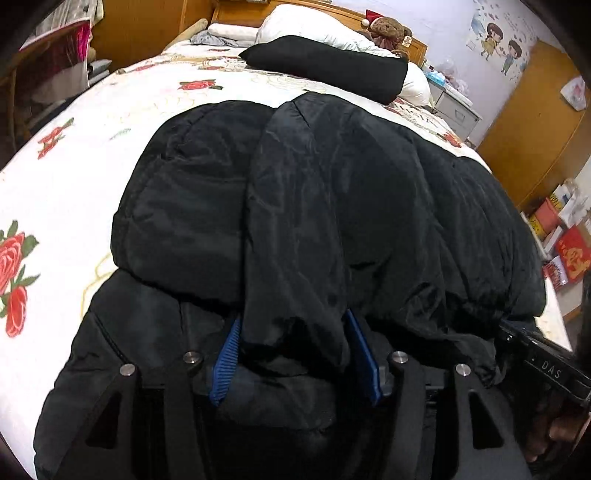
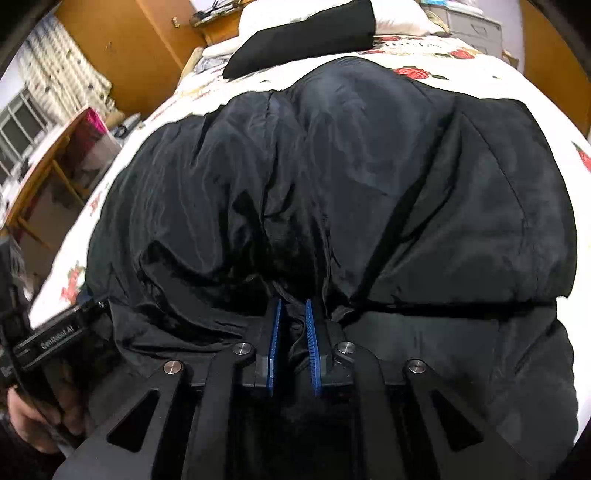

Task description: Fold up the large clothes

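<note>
Jacket [image 1: 332, 206]: lies on the bed [image 1: 110, 147], near its foot edge, upper half folded over lower.
Folded garment [image 1: 325, 66]: on the bed, beyond the jacket, toward the headboard.
Pillow [image 1: 306, 26]: behind the folded garment.
Teddy bear [image 1: 388, 31]: at the headboard, right of the pillow.
Left gripper [image 1: 295, 354]: at the jacket's near edge, fabric between its pads.
Right gripper [image 2: 293, 332]: at the jacket's near edge, right of the left gripper.

**Two Printed Marks on the Handheld Devices**

In the left wrist view, white letters "DAS" stand on the black body of the right claw [image 1: 550, 369] at the frame's right edge. In the right wrist view, "GenRobot.AI" stands in white on the black body of the left claw [image 2: 62, 341] at the left edge. Wall poster [image 1: 498, 40] lettering is too small to read.
</note>
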`<act>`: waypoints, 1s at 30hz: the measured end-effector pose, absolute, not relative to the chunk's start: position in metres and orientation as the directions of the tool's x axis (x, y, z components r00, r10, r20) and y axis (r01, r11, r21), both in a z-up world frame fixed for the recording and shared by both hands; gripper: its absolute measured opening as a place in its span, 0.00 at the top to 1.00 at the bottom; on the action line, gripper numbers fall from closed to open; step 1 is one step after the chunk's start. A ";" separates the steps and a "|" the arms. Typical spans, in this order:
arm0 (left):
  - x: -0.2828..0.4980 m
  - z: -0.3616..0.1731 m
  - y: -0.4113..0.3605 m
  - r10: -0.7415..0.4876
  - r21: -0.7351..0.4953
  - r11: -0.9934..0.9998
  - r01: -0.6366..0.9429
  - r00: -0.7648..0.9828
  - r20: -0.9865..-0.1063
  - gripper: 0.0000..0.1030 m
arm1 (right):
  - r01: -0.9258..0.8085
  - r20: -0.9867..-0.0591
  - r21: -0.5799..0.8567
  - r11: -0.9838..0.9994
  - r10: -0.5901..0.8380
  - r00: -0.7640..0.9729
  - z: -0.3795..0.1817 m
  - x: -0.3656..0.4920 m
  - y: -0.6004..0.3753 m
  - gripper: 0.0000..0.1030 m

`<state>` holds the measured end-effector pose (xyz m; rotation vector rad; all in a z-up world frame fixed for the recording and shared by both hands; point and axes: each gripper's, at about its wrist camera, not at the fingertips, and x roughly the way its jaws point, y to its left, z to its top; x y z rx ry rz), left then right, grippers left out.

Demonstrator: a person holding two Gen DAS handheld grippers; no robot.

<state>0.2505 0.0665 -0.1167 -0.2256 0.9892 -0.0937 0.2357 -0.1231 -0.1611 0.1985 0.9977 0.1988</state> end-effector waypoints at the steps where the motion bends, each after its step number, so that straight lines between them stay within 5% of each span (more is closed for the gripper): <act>1: 0.251 -0.118 0.067 -0.170 -0.224 0.974 -0.032 0.549 -0.818 0.41 | -0.076 -0.813 0.245 0.967 0.248 0.527 -0.162 0.236 -0.121 0.88; 16: 0.244 -0.089 0.055 -0.070 -0.121 0.991 -0.063 0.526 -0.848 0.35 | -0.058 -0.840 0.254 0.965 0.250 0.482 -0.143 0.238 -0.116 0.84; 24: 0.197 -0.041 0.061 -0.145 -0.213 0.977 -0.031 0.636 -0.758 0.37 | -0.117 -0.770 0.318 0.941 0.328 0.548 -0.106 0.201 -0.107 0.78; 30: 0.223 -0.066 0.017 -0.225 -0.206 0.973 0.100 0.588 -0.777 0.37 | -0.073 -0.828 0.328 0.942 0.323 0.458 -0.149 0.215 -0.106 0.78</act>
